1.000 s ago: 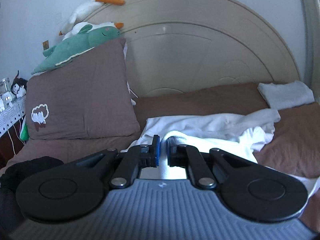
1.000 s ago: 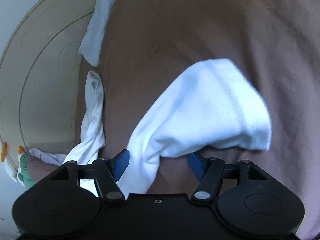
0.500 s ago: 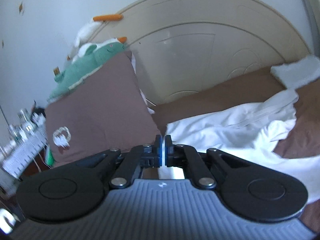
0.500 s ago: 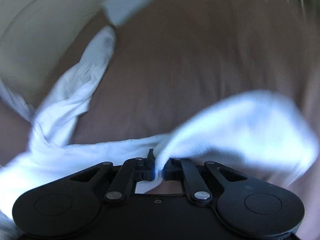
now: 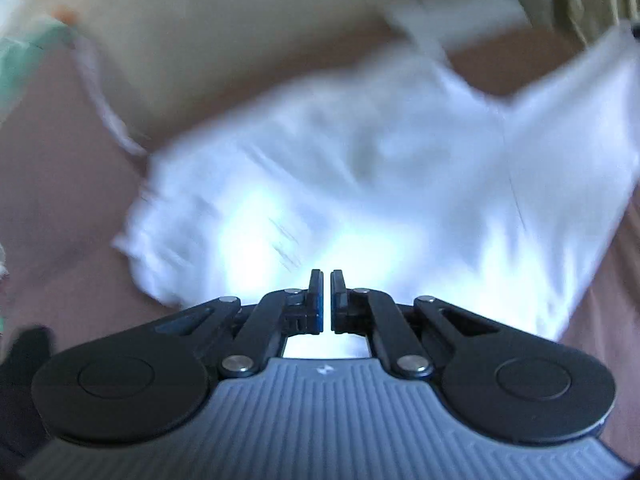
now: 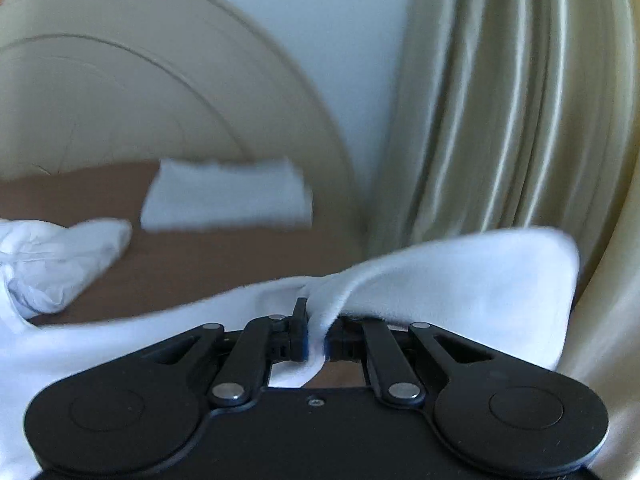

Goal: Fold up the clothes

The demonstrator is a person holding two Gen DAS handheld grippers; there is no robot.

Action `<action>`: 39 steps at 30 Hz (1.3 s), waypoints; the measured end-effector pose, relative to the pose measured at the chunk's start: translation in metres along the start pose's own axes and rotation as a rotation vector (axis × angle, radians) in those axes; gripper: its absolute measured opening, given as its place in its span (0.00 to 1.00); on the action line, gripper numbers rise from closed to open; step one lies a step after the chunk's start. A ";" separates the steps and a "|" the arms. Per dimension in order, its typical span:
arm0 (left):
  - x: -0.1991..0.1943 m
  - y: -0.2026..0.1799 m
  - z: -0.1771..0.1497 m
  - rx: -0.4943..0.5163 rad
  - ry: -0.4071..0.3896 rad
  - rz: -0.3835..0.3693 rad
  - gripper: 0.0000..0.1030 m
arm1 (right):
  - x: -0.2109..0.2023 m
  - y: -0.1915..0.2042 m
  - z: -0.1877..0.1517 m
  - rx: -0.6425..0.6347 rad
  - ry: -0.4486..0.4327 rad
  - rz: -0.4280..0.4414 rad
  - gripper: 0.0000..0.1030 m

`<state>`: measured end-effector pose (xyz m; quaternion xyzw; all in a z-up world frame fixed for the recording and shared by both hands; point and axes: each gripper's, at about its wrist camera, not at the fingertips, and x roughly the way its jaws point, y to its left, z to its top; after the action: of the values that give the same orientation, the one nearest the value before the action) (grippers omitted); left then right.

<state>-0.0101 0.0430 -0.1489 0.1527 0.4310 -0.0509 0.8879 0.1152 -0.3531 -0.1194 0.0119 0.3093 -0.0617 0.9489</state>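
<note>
No readable writing shows anywhere; the only mark is a small pale emblem on the grey ribbed body of the left hand-held gripper (image 5: pixel 326 298), too small to make out. That hand-held gripper has its jaws drawn together with a thin bright slit between the blue pads, and whether any cloth is caught there cannot be told in the blur. Beyond it the white garment (image 5: pixel 360 184) spreads over the brown bed (image 5: pixel 52 184), its long axis running from near left up to the far right, where a corner rises toward the edge of the view. The right hand-held gripper (image 6: pixel 317 334) is clamped on a pinched fold of the white garment (image 6: pixel 460 276), which drapes to both sides of the jaws and trails off to the left. A folded white cloth (image 6: pixel 228 196) lies far on the bed by the cream headboard (image 6: pixel 120 92), a crumpled white piece (image 6: pixel 60 264) sits at the left, and a pale curtain (image 6: pixel 512 120) hangs at the right.
</note>
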 end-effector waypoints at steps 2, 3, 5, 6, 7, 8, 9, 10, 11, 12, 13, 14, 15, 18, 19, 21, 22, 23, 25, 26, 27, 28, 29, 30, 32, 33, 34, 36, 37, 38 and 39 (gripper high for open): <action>0.018 -0.009 -0.007 -0.011 0.060 -0.074 0.02 | 0.031 -0.035 -0.015 0.130 0.131 0.027 0.09; 0.021 -0.012 -0.009 -0.007 0.073 -0.079 0.02 | 0.040 -0.048 -0.022 0.194 0.176 0.035 0.11; 0.023 -0.015 -0.010 0.018 0.078 -0.048 0.04 | 0.045 -0.067 -0.033 0.290 0.208 0.044 0.19; 0.023 -0.015 -0.010 0.020 0.080 -0.047 0.04 | 0.045 -0.072 -0.036 0.327 0.211 0.055 0.24; 0.022 -0.013 -0.009 0.015 0.082 -0.059 0.05 | 0.045 -0.076 -0.037 0.363 0.212 0.068 0.25; 0.021 -0.012 -0.007 0.010 0.083 -0.071 0.05 | 0.042 -0.075 -0.036 0.351 0.189 0.041 0.24; 0.020 -0.010 -0.007 0.011 0.083 -0.075 0.05 | 0.038 -0.073 -0.034 0.327 0.159 0.002 0.24; 0.022 -0.010 -0.006 0.016 0.086 -0.067 0.05 | 0.034 -0.071 -0.031 0.303 0.130 -0.036 0.21; 0.024 -0.009 -0.005 0.019 0.093 -0.053 0.05 | 0.030 -0.068 -0.029 0.279 0.100 -0.075 0.17; 0.025 -0.008 -0.005 0.018 0.099 -0.043 0.05 | 0.026 -0.066 -0.026 0.254 0.071 -0.113 0.17; 0.026 -0.007 -0.005 0.012 0.100 -0.039 0.05 | 0.020 -0.067 -0.024 0.241 0.034 -0.147 0.17; 0.027 -0.006 -0.006 0.001 0.103 -0.037 0.05 | 0.013 -0.068 -0.022 0.231 -0.004 -0.179 0.17; 0.029 -0.004 -0.006 -0.009 0.108 -0.035 0.05 | 0.006 -0.070 -0.019 0.221 -0.042 -0.212 0.17; 0.032 0.003 -0.009 -0.050 0.122 -0.030 0.05 | -0.008 -0.081 -0.013 0.219 -0.102 -0.300 0.17; 0.033 0.006 -0.009 -0.066 0.124 -0.033 0.05 | -0.009 -0.090 -0.012 0.247 -0.069 -0.301 0.16; 0.030 0.009 -0.010 -0.082 0.119 -0.046 0.05 | -0.013 -0.100 -0.011 0.310 -0.014 -0.275 0.16; 0.028 0.010 -0.010 -0.089 0.115 -0.054 0.05 | -0.020 -0.102 -0.011 0.351 -0.005 -0.248 0.18; 0.026 0.012 -0.010 -0.096 0.112 -0.063 0.05 | -0.029 -0.101 -0.011 0.384 -0.001 -0.207 0.22; 0.020 0.018 -0.009 -0.126 0.100 -0.084 0.05 | -0.045 -0.091 -0.013 0.428 0.009 -0.107 0.23; 0.016 0.022 -0.008 -0.146 0.089 -0.092 0.05 | -0.052 -0.079 -0.015 0.426 0.023 -0.047 0.27; 0.011 0.027 -0.006 -0.163 0.078 -0.098 0.05 | -0.060 -0.067 -0.017 0.420 0.038 0.016 0.29; 0.007 0.032 -0.005 -0.179 0.066 -0.102 0.05 | -0.067 -0.055 -0.019 0.414 0.053 0.080 0.29; 0.001 0.039 -0.003 -0.196 0.050 -0.103 0.06 | -0.070 -0.035 -0.018 0.382 0.070 0.134 0.32; -0.005 0.046 -0.003 -0.216 0.033 -0.100 0.07 | -0.072 -0.012 -0.016 0.343 0.087 0.186 0.34; -0.015 0.068 -0.007 -0.283 0.011 -0.105 0.09 | -0.077 0.036 -0.014 0.256 0.120 0.292 0.41; -0.020 0.080 -0.010 -0.320 0.002 -0.110 0.13 | -0.078 0.062 -0.013 0.202 0.140 0.348 0.41; -0.025 0.093 -0.013 -0.358 -0.008 -0.114 0.16 | -0.080 0.090 -0.015 0.145 0.160 0.405 0.41; -0.031 0.116 -0.021 -0.414 -0.006 -0.104 0.35 | -0.085 0.136 -0.022 0.049 0.195 0.502 0.42; -0.030 0.125 -0.025 -0.429 0.001 -0.096 0.38 | -0.088 0.159 -0.025 -0.003 0.207 0.542 0.42; -0.028 0.133 -0.029 -0.446 0.010 -0.091 0.44 | -0.091 0.181 -0.028 -0.055 0.217 0.579 0.42; -0.026 0.141 -0.034 -0.463 0.019 -0.087 0.47 | -0.095 0.202 -0.032 -0.112 0.219 0.611 0.42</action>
<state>-0.0205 0.1862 -0.1163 -0.0732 0.4459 0.0123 0.8920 0.0454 -0.1398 -0.0927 0.0583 0.3947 0.2445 0.8837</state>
